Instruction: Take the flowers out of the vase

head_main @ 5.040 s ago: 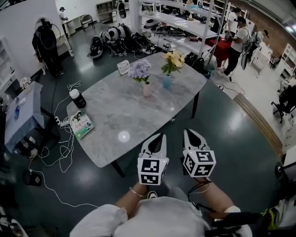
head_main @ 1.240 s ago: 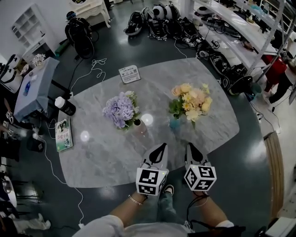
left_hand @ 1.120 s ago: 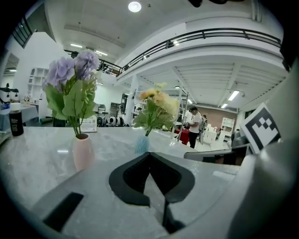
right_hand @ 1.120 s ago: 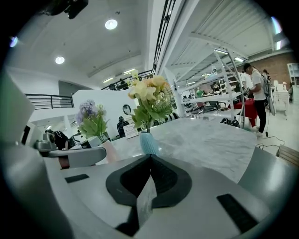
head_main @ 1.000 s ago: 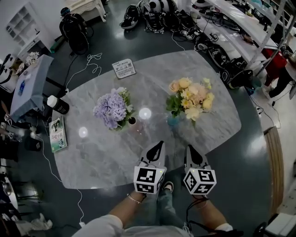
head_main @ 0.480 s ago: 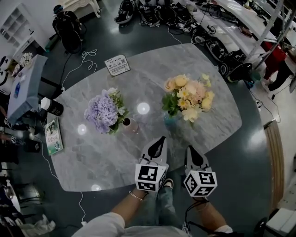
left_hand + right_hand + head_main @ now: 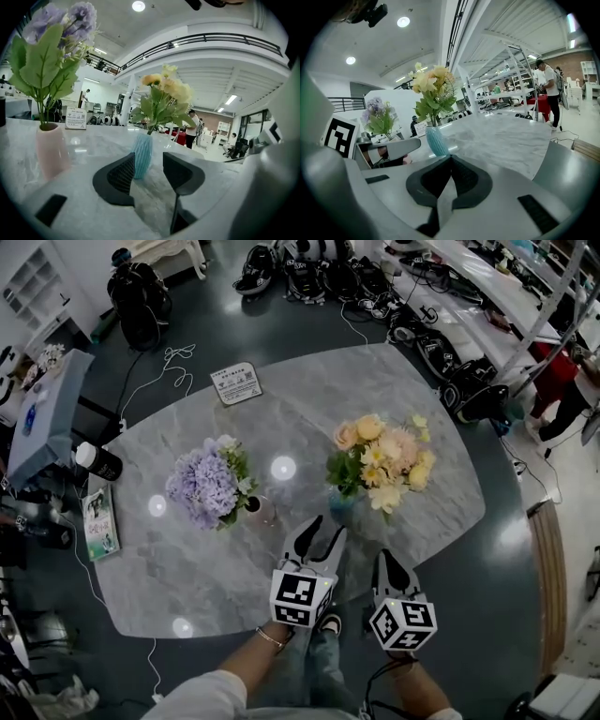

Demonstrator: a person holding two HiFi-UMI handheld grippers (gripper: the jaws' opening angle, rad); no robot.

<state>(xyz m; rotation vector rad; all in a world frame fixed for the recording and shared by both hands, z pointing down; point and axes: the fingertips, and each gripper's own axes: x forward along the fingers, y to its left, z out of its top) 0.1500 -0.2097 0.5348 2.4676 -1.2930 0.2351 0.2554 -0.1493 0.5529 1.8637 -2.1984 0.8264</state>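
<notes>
Left gripper (image 7: 320, 532) slides nearer, jaws opening on nothing, blue vase (image 7: 340, 505) just beyond its fingertips (image 7: 123, 176), right gripper (image 7: 386, 563) pressed shut, yellow flowers (image 7: 380, 457) not yet pulled.

Lab-like workshop hall: gear-laden shelving (image 7: 469, 277), heaped equipment packs (image 7: 314, 263), trailing cables (image 7: 167, 360)

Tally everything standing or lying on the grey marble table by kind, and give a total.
Vases: 2 (smooth pink vase, ribbed blue vase)
Flower bunches: 2 (purple bunch, yellow-peach bunch)
White printed sign card: 1
Black bottle with white cap: 1
Green-covered booklet: 1
Total: 7
</notes>
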